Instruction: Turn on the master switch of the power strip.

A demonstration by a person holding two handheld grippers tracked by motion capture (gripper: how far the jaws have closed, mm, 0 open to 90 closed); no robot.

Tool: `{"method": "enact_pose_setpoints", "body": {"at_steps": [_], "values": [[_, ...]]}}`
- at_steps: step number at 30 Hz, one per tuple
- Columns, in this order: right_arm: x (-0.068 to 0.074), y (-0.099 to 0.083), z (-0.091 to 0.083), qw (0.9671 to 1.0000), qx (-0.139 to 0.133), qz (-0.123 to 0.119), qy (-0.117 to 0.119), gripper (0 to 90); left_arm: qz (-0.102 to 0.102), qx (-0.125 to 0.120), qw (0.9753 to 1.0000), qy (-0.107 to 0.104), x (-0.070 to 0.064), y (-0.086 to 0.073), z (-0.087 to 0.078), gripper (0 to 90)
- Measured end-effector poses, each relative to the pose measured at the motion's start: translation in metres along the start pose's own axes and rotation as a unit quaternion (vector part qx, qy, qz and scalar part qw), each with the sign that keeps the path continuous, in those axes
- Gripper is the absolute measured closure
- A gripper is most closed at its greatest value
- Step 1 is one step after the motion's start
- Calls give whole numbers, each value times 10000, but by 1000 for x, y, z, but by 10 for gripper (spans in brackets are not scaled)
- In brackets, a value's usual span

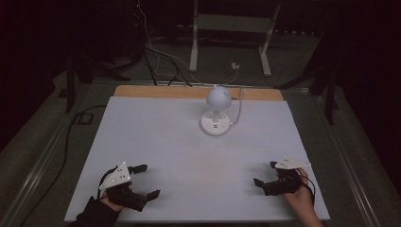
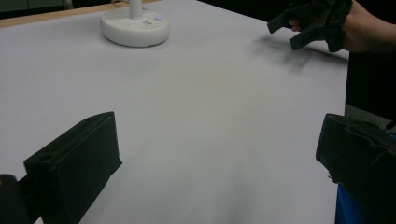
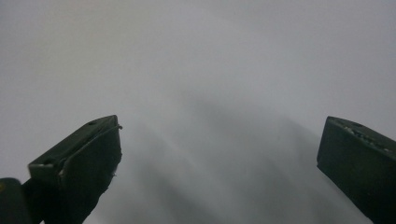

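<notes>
White plastic, that is the lamp [image 1: 217, 111]: a small round-headed lamp on a flat disc base, standing upright toward the far edge of the table [image 1: 156, 142], about midway between its left and right edges. The dome head leans a little toward the right over a short stem. In the left gripper view the base [image 2: 135, 27] shows two small marks on its upper face, and beside them a pale bluish spot. A white cord [image 1: 239, 106] rises from the right of the base and runs off over the far edge to the floor.

Nothing touches the lamp. Both tools sit well apart from it, down by the near edge. The left tool [image 1: 144, 181] is at the near left corner, held in a hand with a dark sleeve, its two black jaws spread wide with bare table between them; a grey three-cornered plate rides on top. The right tool [image 1: 265, 174] is at the near right corner, held in a bare hand [image 1: 299, 196], its jaws likewise parted and holding nothing, pointing in toward the middle of the table. From the left gripper view the right tool [image 2: 299, 28] hangs just above the table, casting a soft shadow.

The table top is a pale grey sheet; a strip of wood [image 1: 142, 91] shows along its far edge. Beyond it, on the dark floor, lie tangled cables [image 1: 156, 61] and the legs of a white stand [image 1: 229, 33].
</notes>
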State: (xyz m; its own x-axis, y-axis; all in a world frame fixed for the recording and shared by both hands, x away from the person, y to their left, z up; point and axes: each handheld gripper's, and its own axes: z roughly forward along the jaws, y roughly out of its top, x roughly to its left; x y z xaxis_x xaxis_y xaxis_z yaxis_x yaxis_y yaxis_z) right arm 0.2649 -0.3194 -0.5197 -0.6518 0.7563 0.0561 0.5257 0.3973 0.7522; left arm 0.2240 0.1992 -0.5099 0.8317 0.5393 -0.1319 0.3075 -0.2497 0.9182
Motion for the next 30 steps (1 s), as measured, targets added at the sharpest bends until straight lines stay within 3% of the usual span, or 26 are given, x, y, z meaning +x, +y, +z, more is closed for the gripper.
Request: {"method": "enact_pose_setpoints", "body": {"at_steps": [15, 20, 30], "values": [[-2, -29, -15, 9997, 161, 25, -184, 0, 14, 16, 10000, -1, 0, 0, 0, 1], [-5, -28, -15, 9995, 140, 11, -286, 0, 17, 24, 10000, 5, 0, 0, 0, 1], [-4, -26, -14, 9996, 101, 31, -249, 0, 8, 19, 10000, 7, 0, 0, 0, 1]]}}
